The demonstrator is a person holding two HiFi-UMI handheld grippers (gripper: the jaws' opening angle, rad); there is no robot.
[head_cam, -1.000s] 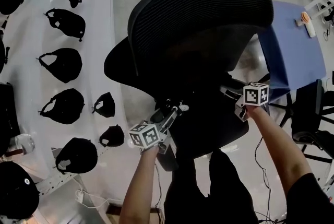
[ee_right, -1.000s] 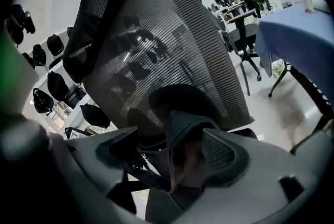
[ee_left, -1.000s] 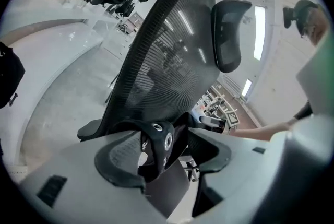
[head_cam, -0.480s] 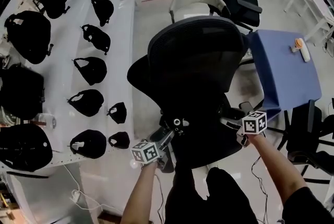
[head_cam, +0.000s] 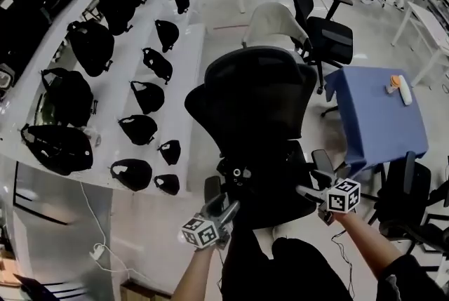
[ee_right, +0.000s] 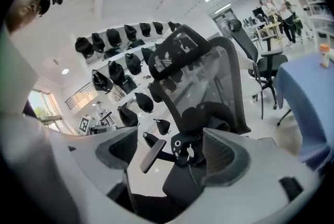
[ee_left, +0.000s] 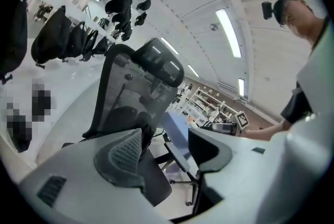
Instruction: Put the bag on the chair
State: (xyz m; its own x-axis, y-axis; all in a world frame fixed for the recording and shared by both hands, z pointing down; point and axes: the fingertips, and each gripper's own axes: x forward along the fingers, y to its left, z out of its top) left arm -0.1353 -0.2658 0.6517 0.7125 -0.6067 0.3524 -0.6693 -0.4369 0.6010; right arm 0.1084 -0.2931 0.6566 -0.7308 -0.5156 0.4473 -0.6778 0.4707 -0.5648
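White stepped shelves (head_cam: 188,57) along the left hold rows of black bags (head_cam: 137,129). The big bags sit on the upper tiers and the small rounded pouches on the lowest one, each apart from its neighbour. All are plain black, with straps or loops hanging at one end. None of them is in a gripper.

The black mesh-backed chair (head_cam: 256,103) stands just beside the shelves, right in front of the person, with its backrest towards the shelves. A dark rounded shape shows low through the mesh in both gripper views; whether it is a bag on the seat cannot be told.

The left hand-held gripper (ee_left: 167,149) has its jaws apart with nothing between them, and it is held near the chair's left armrest. The right hand-held gripper (ee_right: 172,152) is likewise spread and empty, by the seat's right edge.

To the right, a blue surface (head_cam: 375,128) carries a small orange-and-white object (head_cam: 397,85). Behind the chair stand a white chair (head_cam: 275,22) and another black chair (head_cam: 330,36).
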